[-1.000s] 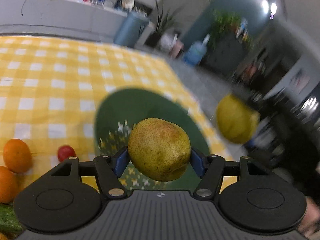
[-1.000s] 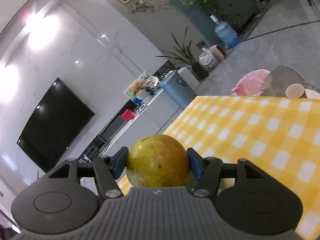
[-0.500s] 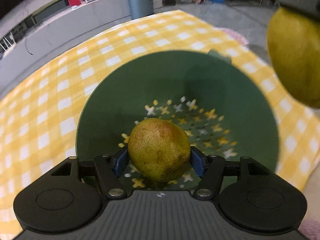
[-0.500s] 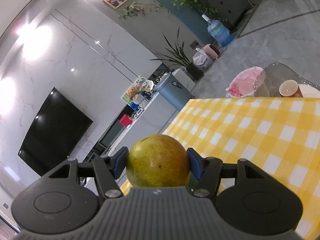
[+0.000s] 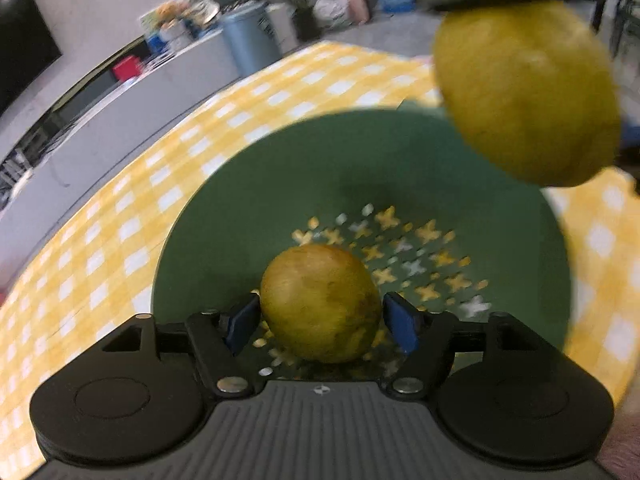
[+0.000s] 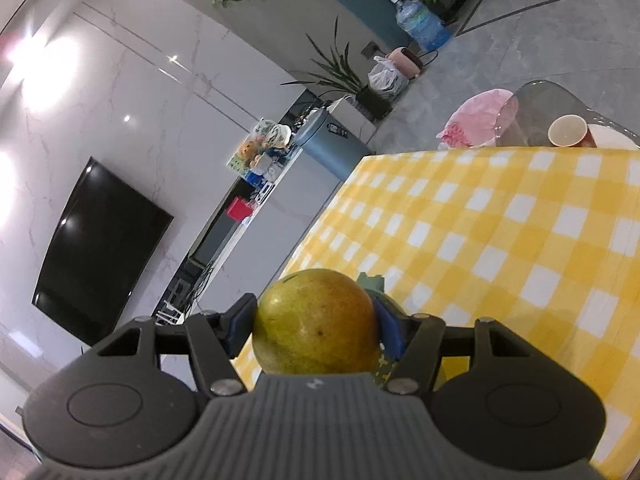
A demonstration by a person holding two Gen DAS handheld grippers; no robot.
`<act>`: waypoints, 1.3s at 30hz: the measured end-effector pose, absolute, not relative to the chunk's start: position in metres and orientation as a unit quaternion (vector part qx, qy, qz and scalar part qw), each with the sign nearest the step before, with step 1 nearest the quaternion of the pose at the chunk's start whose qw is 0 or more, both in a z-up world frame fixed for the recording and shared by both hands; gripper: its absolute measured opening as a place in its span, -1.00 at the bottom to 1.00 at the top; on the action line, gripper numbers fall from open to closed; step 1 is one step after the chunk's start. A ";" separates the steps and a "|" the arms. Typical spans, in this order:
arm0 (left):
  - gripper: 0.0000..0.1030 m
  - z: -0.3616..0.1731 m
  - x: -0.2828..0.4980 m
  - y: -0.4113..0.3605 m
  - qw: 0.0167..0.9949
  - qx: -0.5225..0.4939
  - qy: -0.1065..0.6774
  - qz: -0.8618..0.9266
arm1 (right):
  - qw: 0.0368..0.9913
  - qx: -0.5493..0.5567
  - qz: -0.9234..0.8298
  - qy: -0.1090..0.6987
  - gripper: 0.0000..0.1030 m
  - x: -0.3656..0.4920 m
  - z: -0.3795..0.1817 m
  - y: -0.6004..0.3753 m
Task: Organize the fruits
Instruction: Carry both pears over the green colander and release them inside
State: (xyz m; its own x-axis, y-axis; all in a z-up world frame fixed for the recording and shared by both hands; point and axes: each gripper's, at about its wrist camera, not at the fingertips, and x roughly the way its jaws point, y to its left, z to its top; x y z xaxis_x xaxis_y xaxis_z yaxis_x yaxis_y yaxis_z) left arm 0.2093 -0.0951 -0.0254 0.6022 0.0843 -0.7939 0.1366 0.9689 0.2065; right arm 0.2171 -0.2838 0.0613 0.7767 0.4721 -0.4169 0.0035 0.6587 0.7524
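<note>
green plastic fills the left wrist view: a perforated bowl [image 5: 224,216] is seen on the yellow checked surface [image 5: 120,216]. the left gripper [image 5: 322,322] is aimed down into it, and its jaws are opening. a speckled yellow-green pear [image 5: 320,302] is seen between the blue fingers [image 5: 242,322], with a narrow gap showing at the right pad, so the fruit is judged released or nearly so, low over the bowl floor. a roll toward the bowl wall is to be expected once the pads are clear. if the gripper is withdrawn before the jaws are fully spread, the pear may be dragged or nudged out over the rim. a second pear [image 5: 524,92] is seen hanging over the bowl's far right rim, blurred and close to the lens. a collision between the two grippers is possible if both are worked over the bowl at once.

in the right wrist view, the right gripper [image 6: 316,326] is closed on that second pear [image 6: 316,322], both blue pads pressed to its flanks, above the surface [image 6: 500,240] edge. only a sliver of the bowl [image 6: 370,280] is visible behind the fruit, so the drop point cannot be checked from here. if this pear is let go from that height, the first pear may be bruised, or the fruit may bounce off the rim onto the cloth.
</note>
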 end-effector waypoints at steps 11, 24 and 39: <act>0.72 0.033 0.137 -0.003 0.946 -0.090 0.311 -0.029 | 0.870 0.324 0.203 0.311 0.18 0.214 0.072 -0.261; 0.72 -0.004 0.084 0.070 0.928 -0.237 0.289 0.004 | 0.907 0.014 0.182 0.379 0.18 0.199 0.074 -0.190; 0.72 -0.025 0.070 0.086 0.920 -0.255 0.296 -0.005 | 0.874 -0.128 0.176 0.436 0.18 0.209 0.035 -0.156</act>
State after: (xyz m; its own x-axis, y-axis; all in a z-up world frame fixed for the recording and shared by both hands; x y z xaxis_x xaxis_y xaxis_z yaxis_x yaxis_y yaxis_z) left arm 0.0704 0.0859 -0.0246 0.8244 -0.1605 -0.5427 -0.1419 0.8698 -0.4726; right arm 0.2092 -0.1558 0.0346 0.5587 0.1958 -0.8059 -0.4182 0.9057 -0.0699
